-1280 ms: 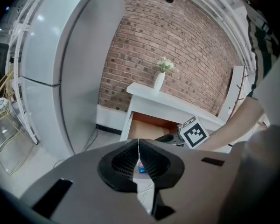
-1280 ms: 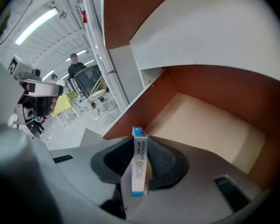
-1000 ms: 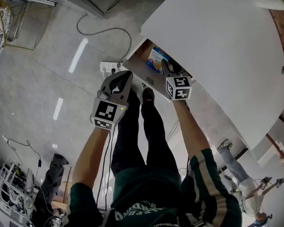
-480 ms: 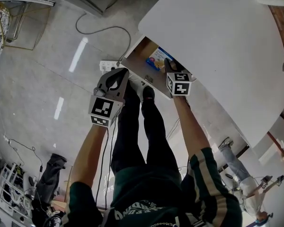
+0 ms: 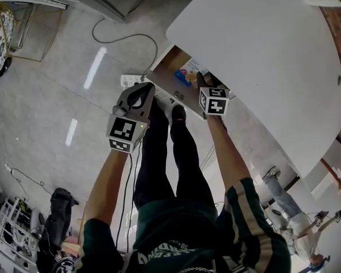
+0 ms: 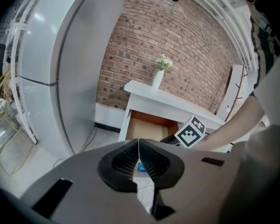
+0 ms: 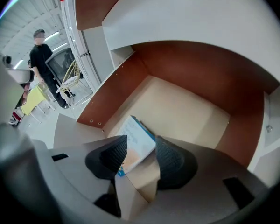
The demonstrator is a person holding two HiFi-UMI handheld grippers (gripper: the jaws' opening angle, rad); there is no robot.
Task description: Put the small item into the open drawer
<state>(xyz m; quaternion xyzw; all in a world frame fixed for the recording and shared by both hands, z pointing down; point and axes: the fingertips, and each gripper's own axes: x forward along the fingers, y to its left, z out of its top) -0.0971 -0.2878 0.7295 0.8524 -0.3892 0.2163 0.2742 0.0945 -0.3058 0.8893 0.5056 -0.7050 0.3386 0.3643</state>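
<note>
The open drawer point(image 5: 166, 75) sticks out from under the white table point(image 5: 261, 50). The small item, a flat blue and white box point(image 5: 186, 73), lies on the drawer's pale floor point(image 7: 186, 111). My right gripper point(image 5: 200, 79) reaches down into the drawer. Its jaws have just been opening and now stand wide apart. The box point(image 7: 137, 141) lies between and beyond them, and the right pad stands off it. My left gripper point(image 5: 141, 92) hangs shut and empty in front of the drawer. In the left gripper view its jaws point(image 6: 139, 160) meet below the drawer point(image 6: 147, 127).
A power strip point(image 5: 129, 79) and a cable point(image 5: 125, 38) lie on the floor left of the drawer. My shoes point(image 5: 178, 114) stand under its front. A fridge point(image 6: 46, 69) stands left of the table, a vase point(image 6: 159, 76) on top. A person point(image 7: 46, 69) stands far off.
The right gripper has edged slightly further over the drawer, and the box now shows more plainly beyond its tips. The left gripper has stayed where it was.
</note>
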